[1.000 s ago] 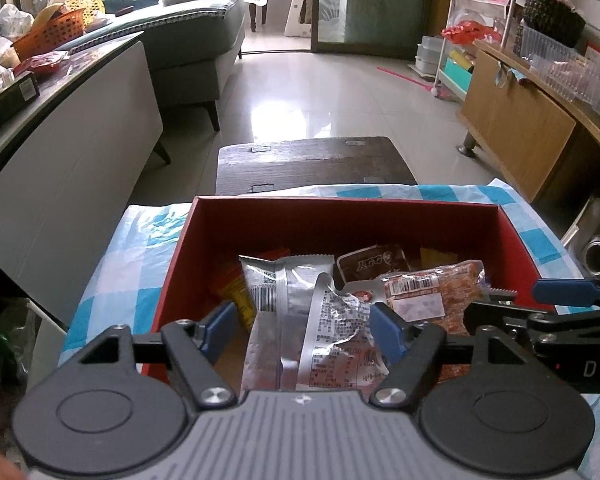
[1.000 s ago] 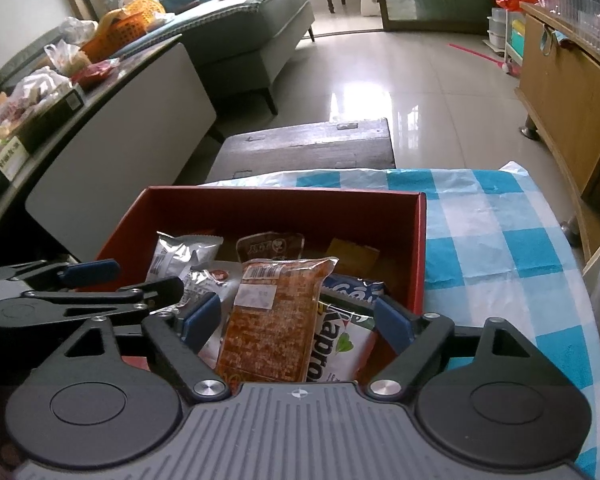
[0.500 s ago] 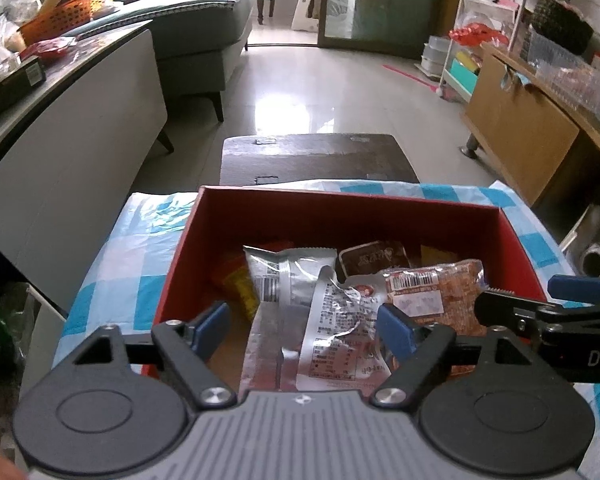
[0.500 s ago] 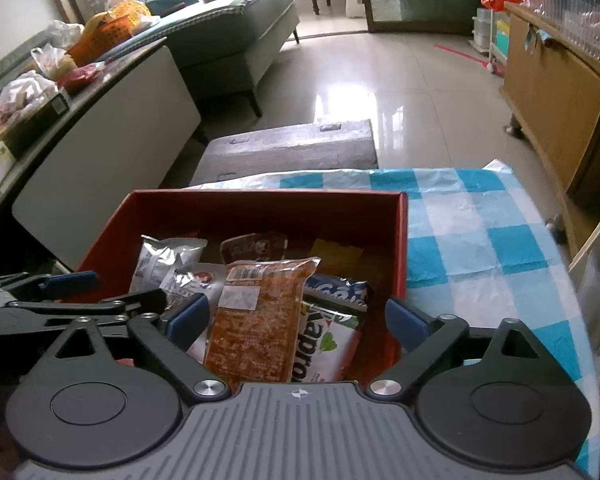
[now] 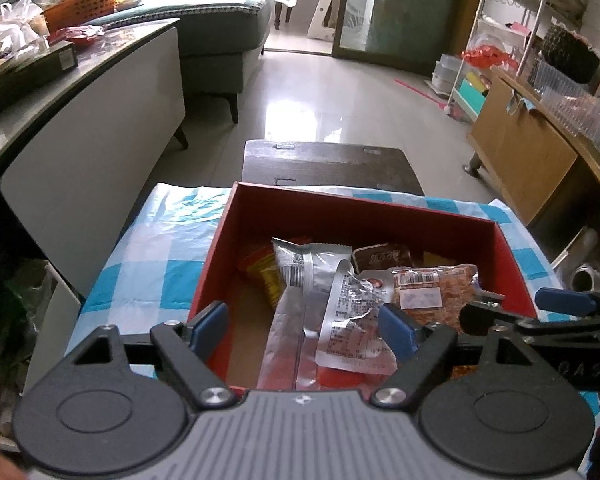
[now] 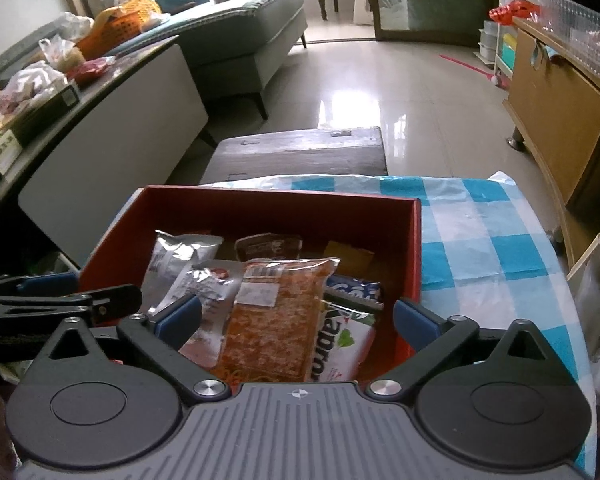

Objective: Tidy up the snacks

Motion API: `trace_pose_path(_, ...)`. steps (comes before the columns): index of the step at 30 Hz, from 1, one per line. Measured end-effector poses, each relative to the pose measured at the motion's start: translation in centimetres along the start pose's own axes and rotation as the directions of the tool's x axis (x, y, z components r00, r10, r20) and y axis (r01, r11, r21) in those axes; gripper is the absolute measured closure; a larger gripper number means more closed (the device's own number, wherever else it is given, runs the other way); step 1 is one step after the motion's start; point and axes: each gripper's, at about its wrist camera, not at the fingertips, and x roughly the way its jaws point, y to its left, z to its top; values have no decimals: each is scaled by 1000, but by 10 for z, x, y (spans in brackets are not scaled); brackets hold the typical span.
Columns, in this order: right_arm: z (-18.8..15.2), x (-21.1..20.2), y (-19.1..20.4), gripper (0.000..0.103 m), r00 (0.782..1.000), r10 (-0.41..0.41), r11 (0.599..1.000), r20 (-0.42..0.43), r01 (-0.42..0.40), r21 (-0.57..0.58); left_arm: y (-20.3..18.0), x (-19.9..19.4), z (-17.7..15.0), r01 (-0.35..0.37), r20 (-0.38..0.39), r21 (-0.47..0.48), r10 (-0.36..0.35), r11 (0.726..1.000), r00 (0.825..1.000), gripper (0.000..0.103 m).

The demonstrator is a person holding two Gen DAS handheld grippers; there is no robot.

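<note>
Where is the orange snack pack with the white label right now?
The orange snack pack lies in the red box, right of the silver packets, with the green and white packet on its right.

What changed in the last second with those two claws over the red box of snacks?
Both claws spread apart. The right claw is opening wide around the orange snack packet, its pads clear of the wrapper, so the packet lies loose in the red box. The left claw widened over the silver packets and grips nothing. The snacks, box and checked cloth stayed put.
</note>
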Motion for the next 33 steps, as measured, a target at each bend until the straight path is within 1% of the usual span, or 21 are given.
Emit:
trace_pose_path(4, -5, -8, 9, 0, 1000, 2, 1000, 7, -2, -22, 3, -11, -7, 3, 7, -16, -3, 1000, 1000, 25)
trace_pose_path(14, -22, -34, 18, 0, 999, 15, 1000, 31, -14, -24, 5, -43, -33, 6, 24, -24, -6, 1000, 1000, 25)
trace_pose_path(33, -81, -74, 32, 0, 1000, 21, 1000, 17, -22, 22, 4, -88, -91, 5, 9, 3, -5, 1000, 1000, 25)
